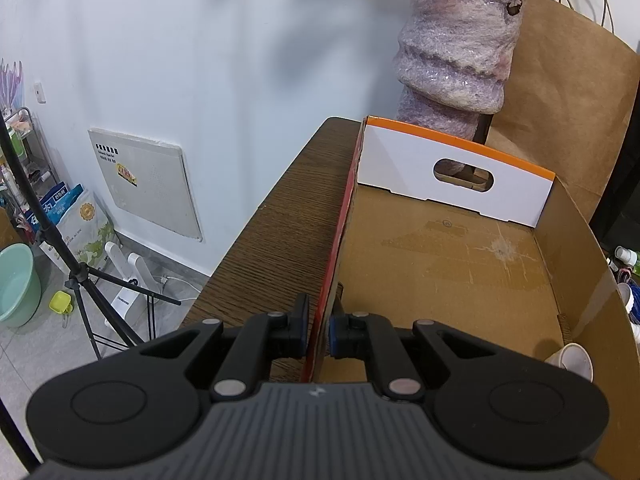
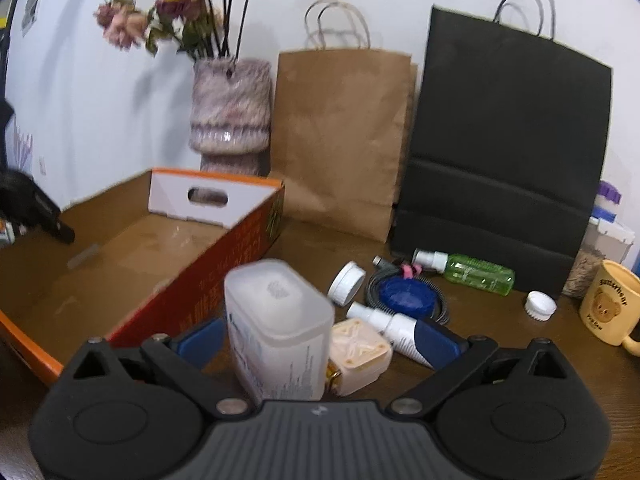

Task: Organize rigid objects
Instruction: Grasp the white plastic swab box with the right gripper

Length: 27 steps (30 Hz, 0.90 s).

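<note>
Brown wooden table fills the middle of both views. At lower centre of the left view, the left gripper is clamped on the cardboard box wall. Lower centre of the right view, the right gripper stands wide apart around an upright white container, its pads not visibly pressing it.

The yellow mug carries a bear drawing under the word "Butterbear"; red characters on the cardboard box's side are too blurred to read

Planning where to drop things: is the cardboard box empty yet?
Nearly empty: the cardboard box shows bare floor, with one white cup in its near corner.
</note>
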### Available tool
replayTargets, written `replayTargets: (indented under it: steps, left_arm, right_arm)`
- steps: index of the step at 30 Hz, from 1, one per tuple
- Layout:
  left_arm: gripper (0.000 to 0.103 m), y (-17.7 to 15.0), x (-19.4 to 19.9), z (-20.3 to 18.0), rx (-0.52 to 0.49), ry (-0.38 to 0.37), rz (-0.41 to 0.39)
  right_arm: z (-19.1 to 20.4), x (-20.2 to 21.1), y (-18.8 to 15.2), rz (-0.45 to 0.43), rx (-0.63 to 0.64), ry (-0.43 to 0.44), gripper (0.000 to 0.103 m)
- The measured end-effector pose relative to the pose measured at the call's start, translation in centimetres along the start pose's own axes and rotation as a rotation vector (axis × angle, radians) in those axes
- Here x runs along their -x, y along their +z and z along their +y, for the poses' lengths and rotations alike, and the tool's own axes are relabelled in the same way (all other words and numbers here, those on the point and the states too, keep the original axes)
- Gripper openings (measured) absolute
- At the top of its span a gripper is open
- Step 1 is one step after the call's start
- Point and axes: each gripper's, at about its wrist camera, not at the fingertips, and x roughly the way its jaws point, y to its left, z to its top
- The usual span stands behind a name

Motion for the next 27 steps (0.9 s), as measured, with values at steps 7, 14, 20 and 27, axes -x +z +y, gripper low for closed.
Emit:
replayTargets:
  steps: [7,14,20,27]
  left_arm:
    - [0.01,0.1,0.0,-0.2,-0.007,0.004,-0.011]
    - [0.01,0.1,0.1,-0.2,-0.007,0.004,-0.011]
    - [0.01,0.1,0.0,-0.3,-0.009,0.004,-0.012]
    - [0.01,0.2,0.0,-0.4,-0.01,0.002,-0.012]
  right_arm:
    - [0.6,-1.6,-0.2,-0.03,0.019,0.02,0.086]
    - [1.0,-1.7,-0.3,-0.021,0.037,0.129,0.045]
    - [0.7,-1.3,-0.4,-0.036,0.018,0.116,0.042]
    - [0.2,-0.9,-0.1,-0.054,-0.007,0.119,0.041]
